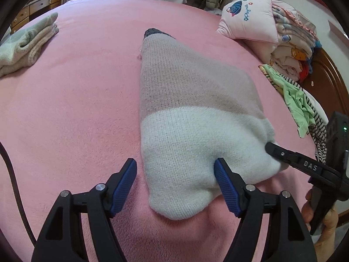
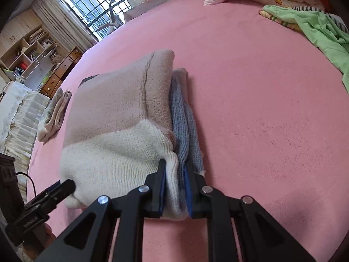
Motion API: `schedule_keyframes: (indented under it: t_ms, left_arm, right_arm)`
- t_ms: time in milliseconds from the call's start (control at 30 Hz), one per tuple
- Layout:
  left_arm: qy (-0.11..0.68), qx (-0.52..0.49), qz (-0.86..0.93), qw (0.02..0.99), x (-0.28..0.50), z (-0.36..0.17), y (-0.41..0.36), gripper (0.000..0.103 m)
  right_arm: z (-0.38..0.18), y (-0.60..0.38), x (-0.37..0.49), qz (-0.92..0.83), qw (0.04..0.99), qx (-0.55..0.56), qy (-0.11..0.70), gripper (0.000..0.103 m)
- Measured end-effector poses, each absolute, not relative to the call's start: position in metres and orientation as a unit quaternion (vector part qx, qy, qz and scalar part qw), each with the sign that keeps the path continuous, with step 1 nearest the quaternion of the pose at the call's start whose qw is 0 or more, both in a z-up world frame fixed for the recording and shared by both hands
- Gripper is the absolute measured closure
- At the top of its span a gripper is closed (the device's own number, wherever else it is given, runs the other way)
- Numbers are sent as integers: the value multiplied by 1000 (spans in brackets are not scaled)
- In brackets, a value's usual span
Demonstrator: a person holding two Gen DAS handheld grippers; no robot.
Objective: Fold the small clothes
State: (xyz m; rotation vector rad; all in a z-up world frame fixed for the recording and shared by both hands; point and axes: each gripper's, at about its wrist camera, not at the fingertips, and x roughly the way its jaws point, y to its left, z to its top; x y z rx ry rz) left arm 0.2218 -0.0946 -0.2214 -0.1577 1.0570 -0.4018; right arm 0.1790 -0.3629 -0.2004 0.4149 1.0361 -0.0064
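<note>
A small knitted sweater [image 1: 192, 113], folded into a thick bundle, lies on the pink bed [image 1: 76, 100], and every other thing is best placed from it. The right claw [image 2: 174, 187] has its blue pads pressed together on the near right corner of the sweater, where the white hem and the grey-blue layers [image 2: 185, 131] beneath it stack up; gripping there gathers all the layers at once, so the fold should not slide apart. The left claw [image 1: 175, 185] stands wide apart at the near left corner, one pad on the bed just beside the sweater's edge and the other resting on the white knit, with nothing clamped. It seems placed to take the matching corner, so that both ends of the near edge can rise together. To the far left of the sweater sits a folded pile of pale clothes [image 1: 28, 41], likely finished pieces. To its right, well apart, a green garment [image 2: 314, 28] lies crumpled, probably waiting its turn. Beyond that, a pink pillow [image 1: 246, 19] leans against stacked bedding.
</note>
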Motion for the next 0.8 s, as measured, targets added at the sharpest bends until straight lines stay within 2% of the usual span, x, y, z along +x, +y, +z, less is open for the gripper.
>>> schedule_keyframes:
  t_ms: [100,233,367,500,533,633,800]
  left_arm:
    - [508,-86,-187,837,226,-228,-89,25]
    - [506,-90,-184,838,226,-231,-86,25]
    - [501,-87,-182,842,223,-232,-89,25]
    - [499,-87,-182,843,222,-233,-91,25]
    - [499,-86,-181,843,221,-233,-92,25]
    - [499,-84,-181,843,219,-232,-91,25]
    - [498,-81,-183,844,219,-233,-91,25]
  right_arm:
    - [-194,-355,180,-7,854,159,495,88]
    - [-168,-345,183,-26,868,110,483,71]
    - [-133,-334,198,-32,893,73,443,70]
    - [-119,-312,239,10,898,61,436,70]
    - [-121,-306,249,24,895,63,441,72]
    - [-132,-280,279,75,883,63,459,94]
    - [-161,-252,314,79,870,43,485,94]
